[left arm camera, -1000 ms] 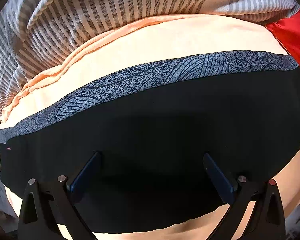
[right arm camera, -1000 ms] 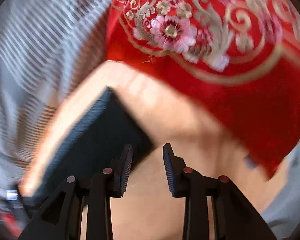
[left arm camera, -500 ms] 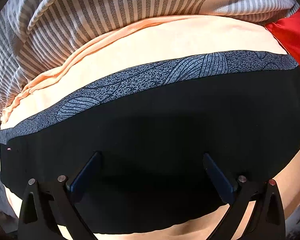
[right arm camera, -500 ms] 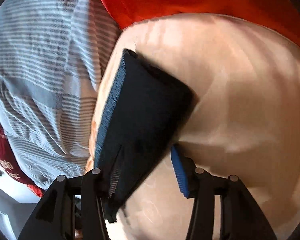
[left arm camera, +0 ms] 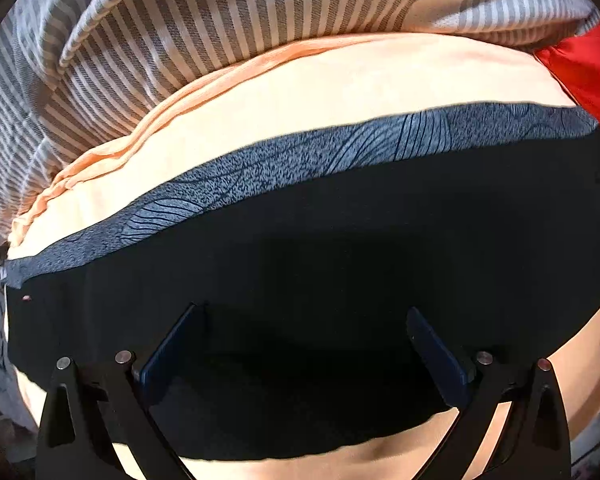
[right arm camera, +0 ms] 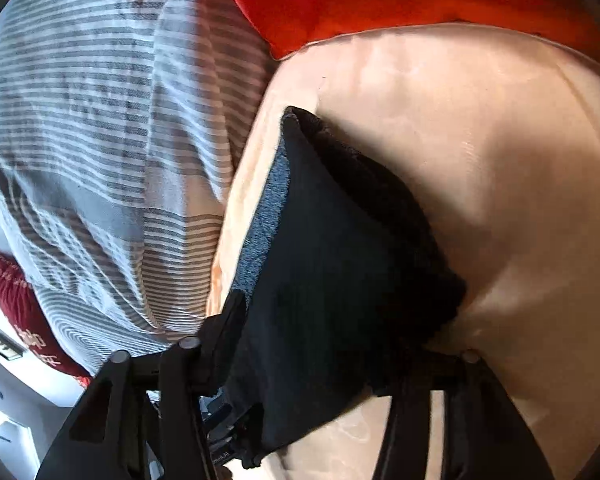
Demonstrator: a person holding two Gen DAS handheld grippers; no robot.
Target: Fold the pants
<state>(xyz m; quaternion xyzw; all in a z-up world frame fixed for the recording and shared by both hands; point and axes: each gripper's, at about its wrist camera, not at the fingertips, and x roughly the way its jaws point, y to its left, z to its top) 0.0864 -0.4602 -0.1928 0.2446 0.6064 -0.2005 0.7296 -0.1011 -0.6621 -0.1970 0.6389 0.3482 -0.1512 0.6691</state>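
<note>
Pants [left arm camera: 320, 280] fill the lower frame on a peach sheet [left arm camera: 340, 92], left tool [left arm camera: 306, 344] spread wide above them, right tool [right arm camera: 320, 364] closing onto their folded edge.

Strong warm light falls on the peach sheet [left arm camera: 340, 92], nearly washing it out. The black pants [left arm camera: 340, 248] swallow detail; the folds are perhaps lost in shadow. Both views bulge fisheye-style, with dark corners. The striped duvet [right arm camera: 92, 128] in the right view is soft and slightly blurred.
</note>
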